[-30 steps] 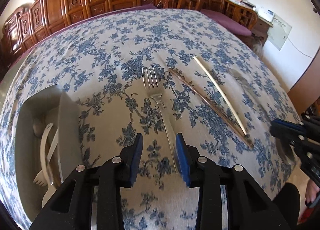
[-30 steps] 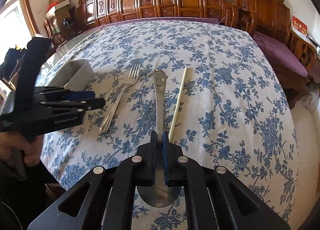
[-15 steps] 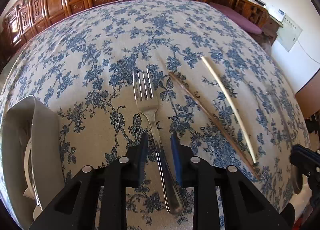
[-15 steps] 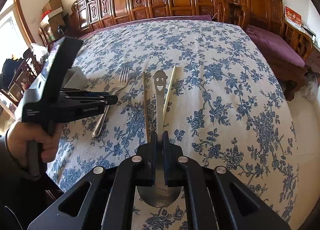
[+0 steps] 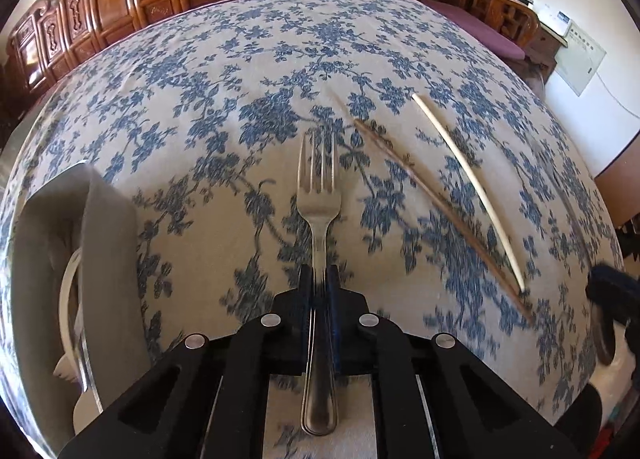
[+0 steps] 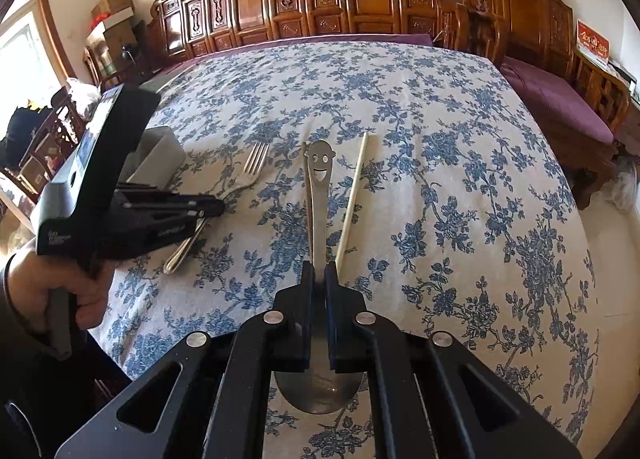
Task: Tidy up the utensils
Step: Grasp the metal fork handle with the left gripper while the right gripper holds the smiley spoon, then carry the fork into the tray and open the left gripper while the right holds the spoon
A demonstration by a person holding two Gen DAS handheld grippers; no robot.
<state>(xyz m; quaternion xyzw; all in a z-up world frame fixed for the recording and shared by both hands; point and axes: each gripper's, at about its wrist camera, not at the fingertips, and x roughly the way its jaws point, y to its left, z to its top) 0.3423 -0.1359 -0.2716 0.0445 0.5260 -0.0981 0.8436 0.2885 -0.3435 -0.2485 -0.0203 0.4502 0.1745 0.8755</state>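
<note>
We hold a gripper in each hand over a table (image 5: pixel 224 91) under a blue-flowered cloth; our left gripper (image 5: pixel 319 283) has just been closing and now pinches the handle of a metal fork (image 5: pixel 318 195) lying tines away from us; our right gripper (image 6: pixel 319 279) is clamped on a smiling-face spoon (image 6: pixel 319 179), bowl toward us. A dark chopstick (image 5: pixel 436 203) and a pale chopstick (image 5: pixel 468 179) lie side by side right of the fork; a grey utensil holder (image 5: pixel 108 243), already holding white cutlery, sits at the left. We judge the pick-up step in hand; next, lifting both pieces cleanly and carrying them left into the holder without tipping it.
</note>
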